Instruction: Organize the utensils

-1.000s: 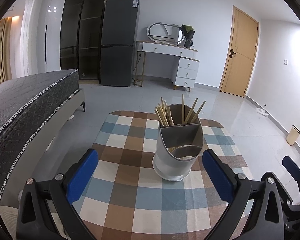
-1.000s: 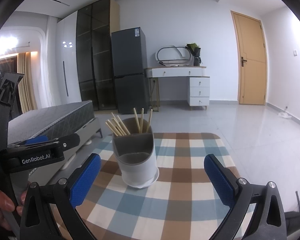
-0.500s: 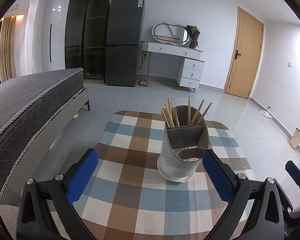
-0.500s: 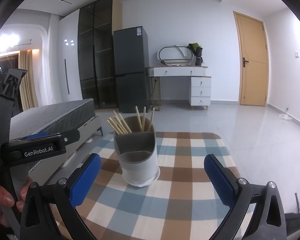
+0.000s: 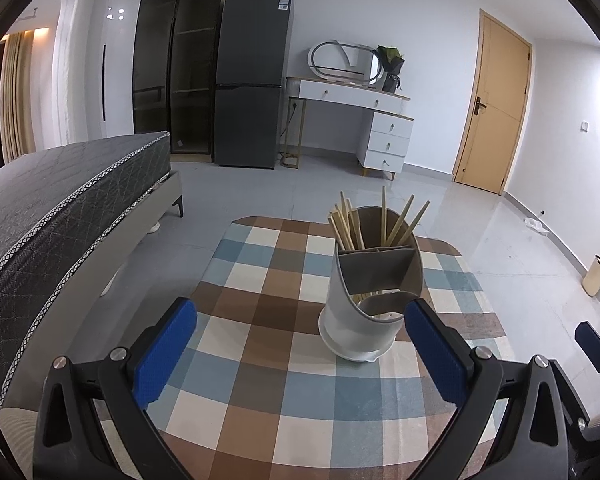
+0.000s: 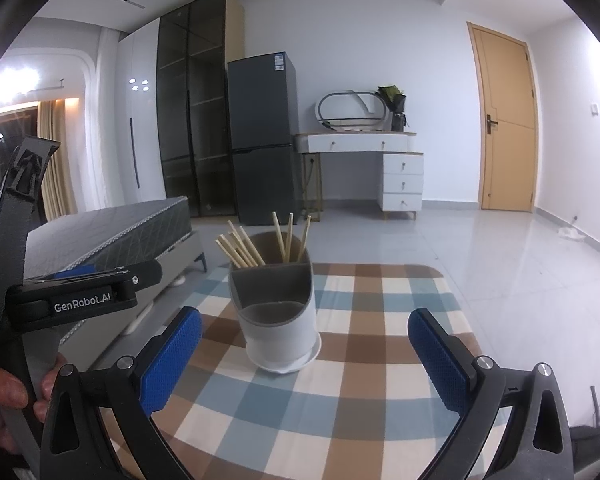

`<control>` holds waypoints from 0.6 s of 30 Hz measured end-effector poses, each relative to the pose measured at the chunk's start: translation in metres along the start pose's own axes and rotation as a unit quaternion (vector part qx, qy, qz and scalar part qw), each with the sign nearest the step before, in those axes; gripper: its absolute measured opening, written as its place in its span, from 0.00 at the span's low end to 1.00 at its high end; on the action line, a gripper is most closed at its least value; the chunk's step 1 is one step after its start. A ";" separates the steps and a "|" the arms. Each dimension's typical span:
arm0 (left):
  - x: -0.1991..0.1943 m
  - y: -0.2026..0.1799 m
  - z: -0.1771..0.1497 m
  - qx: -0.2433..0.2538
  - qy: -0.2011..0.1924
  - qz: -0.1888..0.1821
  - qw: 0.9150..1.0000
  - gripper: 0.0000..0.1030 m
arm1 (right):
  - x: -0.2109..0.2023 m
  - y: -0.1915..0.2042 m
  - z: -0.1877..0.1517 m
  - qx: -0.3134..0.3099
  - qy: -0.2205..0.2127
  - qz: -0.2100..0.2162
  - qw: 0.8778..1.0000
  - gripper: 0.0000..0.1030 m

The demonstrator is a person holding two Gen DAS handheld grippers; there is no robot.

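Both your tools, left tool (image 5: 300,354) and right tool (image 6: 305,354), were wide open, empty; chopsticks (image 6: 244,250) ahead looked light, stiff, slippery, so pinch mid-shaft.

Holder (image 5: 374,304) on bench (image 5: 260,360), right of centre; chopsticks (image 5: 346,226) in rear compartments; bed (image 5: 60,200) left, fridge (image 5: 252,80) behind.

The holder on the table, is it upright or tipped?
Upright: the holder stands on its base on the checked table, chopsticks pointing up.
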State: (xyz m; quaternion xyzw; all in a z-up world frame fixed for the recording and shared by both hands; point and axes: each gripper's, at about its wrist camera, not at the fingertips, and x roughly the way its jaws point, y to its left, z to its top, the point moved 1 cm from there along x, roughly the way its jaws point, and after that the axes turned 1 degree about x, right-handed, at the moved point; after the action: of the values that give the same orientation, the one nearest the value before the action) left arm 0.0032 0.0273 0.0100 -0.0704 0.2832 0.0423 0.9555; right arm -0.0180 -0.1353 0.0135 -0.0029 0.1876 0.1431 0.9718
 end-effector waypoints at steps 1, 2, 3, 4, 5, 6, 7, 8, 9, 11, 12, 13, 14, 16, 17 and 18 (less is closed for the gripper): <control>0.000 0.000 0.000 0.000 0.000 0.000 1.000 0.98 | 0.000 0.000 0.000 -0.001 0.000 0.000 1.000 1.00; 0.000 0.000 0.000 0.001 -0.001 0.001 1.000 0.98 | 0.000 0.000 0.000 -0.002 0.000 0.000 1.000 1.00; 0.000 0.001 0.000 0.000 -0.001 0.002 1.000 0.98 | 0.000 0.000 0.000 -0.002 0.000 0.000 1.000 1.00; 0.000 0.001 0.000 0.000 -0.001 0.004 1.000 0.98 | 0.000 0.000 0.000 -0.002 0.000 0.000 1.000 1.00; 0.000 0.003 0.001 -0.002 0.000 0.004 1.000 0.98 | 0.000 0.000 0.000 -0.001 0.000 0.000 1.000 1.00; 0.000 0.004 0.001 -0.004 0.001 0.005 1.000 0.98 | 0.000 0.000 0.000 -0.001 0.000 0.000 1.000 1.00; 0.001 0.006 0.001 -0.008 0.002 0.006 1.000 0.98 | 0.000 0.000 0.000 -0.001 0.000 -0.001 1.000 1.00; 0.001 0.007 0.001 -0.011 0.003 0.006 1.000 0.98 | 0.000 0.000 0.000 -0.001 0.000 -0.001 1.000 1.00; 0.002 0.008 0.001 -0.013 0.006 0.006 1.000 0.98 | 0.000 0.000 0.000 -0.001 0.000 0.000 1.000 1.00; 0.002 0.008 0.001 -0.012 0.009 0.001 1.000 0.98 | 0.000 0.000 0.000 -0.001 0.001 0.000 1.000 1.00; 0.002 0.007 0.001 -0.009 0.009 0.001 1.000 0.98 | 0.000 0.000 0.000 -0.002 0.000 0.000 1.000 1.00; 0.001 0.006 0.000 -0.005 0.006 0.005 1.000 0.98 | 0.000 0.000 0.000 -0.002 0.000 0.000 1.000 1.00; 0.000 0.005 0.001 -0.002 0.003 0.007 1.000 0.98 | 0.000 -0.001 0.000 -0.002 0.000 0.000 1.000 1.00; 0.000 0.005 0.000 -0.002 0.002 0.004 1.000 0.98 | 0.000 -0.001 0.000 -0.002 0.000 0.000 1.000 1.00; 0.001 0.005 0.000 -0.003 0.003 0.003 1.000 0.98 | 0.001 0.000 0.000 -0.003 0.001 0.000 1.000 1.00; 0.002 0.005 0.000 -0.002 0.004 0.003 1.000 0.98 | 0.001 0.000 0.000 -0.004 0.001 -0.001 1.000 1.00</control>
State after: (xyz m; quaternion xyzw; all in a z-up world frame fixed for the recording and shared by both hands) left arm 0.0040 0.0325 0.0088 -0.0718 0.2871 0.0455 0.9541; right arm -0.0173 -0.1355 0.0132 -0.0066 0.1878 0.1429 0.9717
